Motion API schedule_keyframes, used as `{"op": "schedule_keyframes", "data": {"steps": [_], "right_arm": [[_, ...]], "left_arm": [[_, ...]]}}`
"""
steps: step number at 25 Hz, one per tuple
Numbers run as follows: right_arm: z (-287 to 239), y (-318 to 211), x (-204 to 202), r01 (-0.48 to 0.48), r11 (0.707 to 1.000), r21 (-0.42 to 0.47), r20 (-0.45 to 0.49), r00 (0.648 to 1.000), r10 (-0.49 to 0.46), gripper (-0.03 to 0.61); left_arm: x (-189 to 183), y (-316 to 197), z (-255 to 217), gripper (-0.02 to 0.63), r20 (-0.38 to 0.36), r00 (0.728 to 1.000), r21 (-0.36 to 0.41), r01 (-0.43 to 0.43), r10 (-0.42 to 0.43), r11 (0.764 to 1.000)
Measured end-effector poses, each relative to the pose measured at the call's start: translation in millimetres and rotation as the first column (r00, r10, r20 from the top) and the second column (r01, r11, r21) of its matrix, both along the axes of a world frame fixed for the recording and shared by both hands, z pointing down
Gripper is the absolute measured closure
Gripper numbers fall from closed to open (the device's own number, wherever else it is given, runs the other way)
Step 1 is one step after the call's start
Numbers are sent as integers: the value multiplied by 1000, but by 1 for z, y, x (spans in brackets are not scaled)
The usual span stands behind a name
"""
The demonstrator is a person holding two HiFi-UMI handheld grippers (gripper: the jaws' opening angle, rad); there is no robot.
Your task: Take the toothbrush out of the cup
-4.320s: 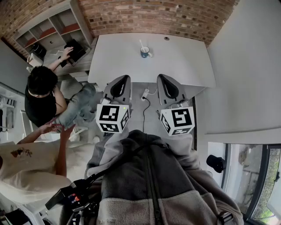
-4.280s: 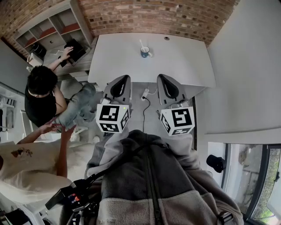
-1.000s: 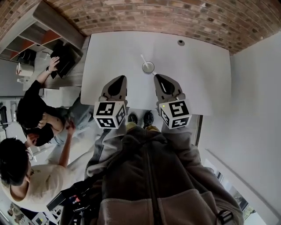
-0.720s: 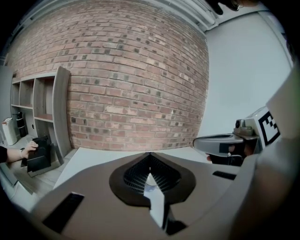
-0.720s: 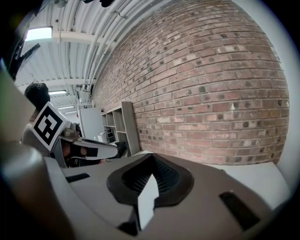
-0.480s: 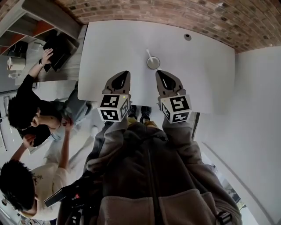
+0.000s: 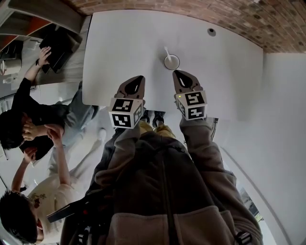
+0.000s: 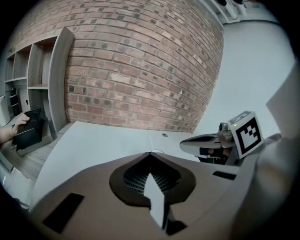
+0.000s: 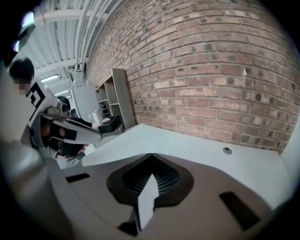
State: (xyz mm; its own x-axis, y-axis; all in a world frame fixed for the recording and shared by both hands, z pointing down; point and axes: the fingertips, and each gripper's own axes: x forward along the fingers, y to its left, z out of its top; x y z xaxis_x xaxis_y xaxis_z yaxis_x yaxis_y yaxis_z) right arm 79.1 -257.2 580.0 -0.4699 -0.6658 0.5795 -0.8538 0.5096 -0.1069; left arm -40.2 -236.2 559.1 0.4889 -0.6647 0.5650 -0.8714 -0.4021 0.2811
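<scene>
A white cup [image 7: 171,62] stands on the white table [image 7: 124,43], and a white toothbrush [image 7: 167,51] leans out of it toward the back left. My right gripper [image 7: 177,73] is shut and empty, its tip just in front of the cup and slightly to its right. My left gripper [image 7: 139,78] is also shut and empty, over the table's front edge, to the cup's front left. In the left gripper view the toothbrush [image 8: 149,142] shows as a thin line just past the shut left gripper [image 8: 150,153]. The cup is hidden in the right gripper view behind the right gripper [image 9: 152,154].
A brick wall [image 7: 201,9] runs behind the table, and a cable hole [image 7: 211,32] sits at the table's back right. Two people [image 7: 28,119] and shelving [image 7: 52,43] are at the left. A white wall [image 7: 282,95] stands to the right.
I have come up to the table; the cup is now close. Both grippers have moved forward over the table's front edge, the right one nearly to the cup. Both stay shut.
</scene>
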Motion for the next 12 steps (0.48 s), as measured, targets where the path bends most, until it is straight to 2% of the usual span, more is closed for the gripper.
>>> {"op": "schedule_keyframes", "data": {"steps": [4,12], "right_arm": [[33,-15,1,23,998,-53,-28,999,-25,577],[90,-51,2,84,989,-122,-113,989,-98,575]], "left_arm": [[-2,6,17,611,4,1000,-43,-3,3,999],[-8,2,44,610,11,1000,-79,7,-7,997]]}}
